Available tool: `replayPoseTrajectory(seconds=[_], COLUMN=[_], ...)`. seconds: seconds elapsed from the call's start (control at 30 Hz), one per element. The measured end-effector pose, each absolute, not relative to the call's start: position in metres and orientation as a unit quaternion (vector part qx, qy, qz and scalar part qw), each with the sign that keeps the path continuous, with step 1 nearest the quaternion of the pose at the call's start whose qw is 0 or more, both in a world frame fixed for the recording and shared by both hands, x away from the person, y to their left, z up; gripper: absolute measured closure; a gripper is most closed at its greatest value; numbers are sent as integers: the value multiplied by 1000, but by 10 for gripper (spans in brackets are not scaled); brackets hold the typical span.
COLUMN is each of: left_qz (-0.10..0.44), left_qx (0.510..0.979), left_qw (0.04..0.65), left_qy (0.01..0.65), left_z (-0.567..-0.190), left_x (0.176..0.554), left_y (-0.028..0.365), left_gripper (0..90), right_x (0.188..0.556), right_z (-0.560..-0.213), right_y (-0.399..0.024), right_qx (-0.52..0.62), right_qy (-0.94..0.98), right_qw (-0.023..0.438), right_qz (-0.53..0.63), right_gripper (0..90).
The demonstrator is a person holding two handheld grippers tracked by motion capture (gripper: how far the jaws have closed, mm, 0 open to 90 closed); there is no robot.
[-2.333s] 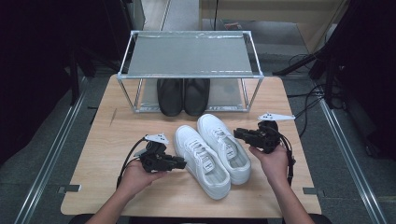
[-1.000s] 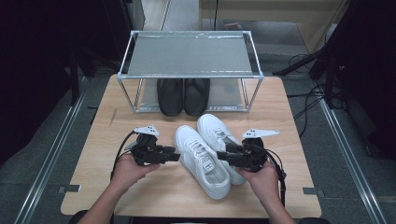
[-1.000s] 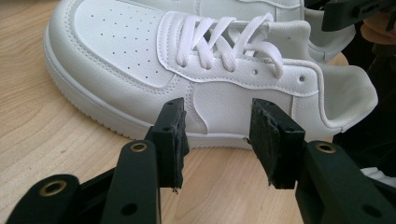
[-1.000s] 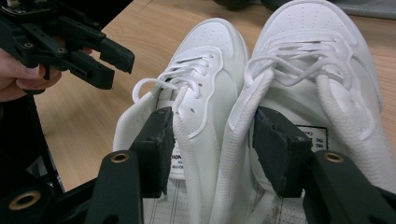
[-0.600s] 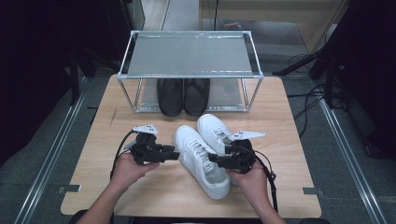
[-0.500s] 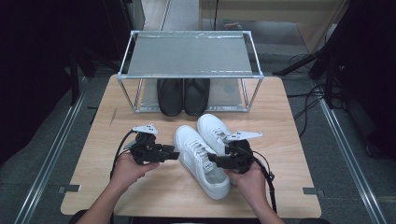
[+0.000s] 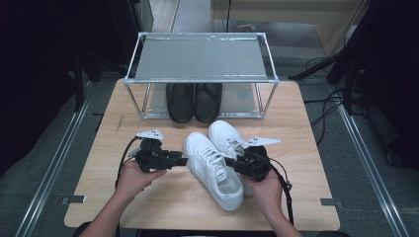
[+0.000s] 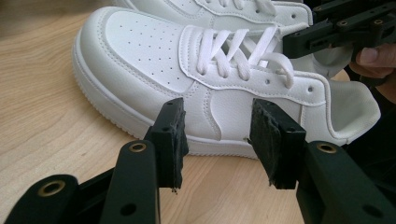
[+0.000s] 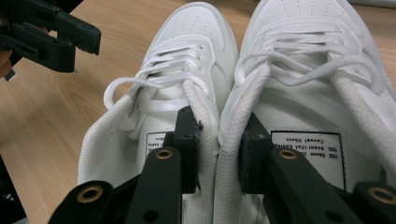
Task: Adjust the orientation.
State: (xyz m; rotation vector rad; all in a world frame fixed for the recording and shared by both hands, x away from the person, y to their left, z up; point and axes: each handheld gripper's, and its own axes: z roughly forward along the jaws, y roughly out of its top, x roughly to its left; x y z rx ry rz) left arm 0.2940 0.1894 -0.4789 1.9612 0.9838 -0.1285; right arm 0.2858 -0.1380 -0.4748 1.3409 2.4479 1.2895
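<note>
My right gripper [image 9: 217, 154] has one jaw inside each white sneaker, closed around the two touching inner collars; I judge the pinch made, though I cannot tell how firm. My left gripper [image 8: 217, 140] is about half open, holding nothing, just beside the left sneaker's [image 7: 212, 168] outer side. The right sneaker [image 7: 225, 136] lies against it on the table [image 7: 306, 128]. Black shoes [image 7: 193, 101] fill the rack's [image 7: 200, 57] lower level. Lift and placement not yet done.
</note>
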Motion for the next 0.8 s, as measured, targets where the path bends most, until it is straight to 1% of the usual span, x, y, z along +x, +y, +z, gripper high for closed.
replayPoseTrajectory(seconds=[0.13,0.2,0.3,0.37,0.57,0.67,0.77,0.8], left_qz=[-51,-51,-52,-50,-52,-52,-50,-49], left_qx=[794,794,795,795,794,795,794,793], left_qw=[455,455,454,454,453,453,454,455], left_qy=[401,400,399,400,402,400,401,401], left_z=[-479,-479,-479,-480,-480,-480,-480,-479], left_x=[295,294,294,294,294,294,294,295], left_y=[191,191,191,192,191,190,190,191], left_gripper=[552,552,550,549,545,543,543,543], right_x=[285,282,276,273,270,270,271,271], right_z=[-475,-476,-478,-479,-481,-481,-479,-479], right_y=[-137,-136,-133,-131,-129,-129,-129,-129], right_qx=[436,435,423,418,403,398,399,401], right_qy=[796,795,798,799,807,811,812,812], right_qw=[37,45,76,89,112,119,119,117], right_qz=[417,420,423,423,416,411,409,408], right_gripper=[747,713,674,665,636,668,744,756])
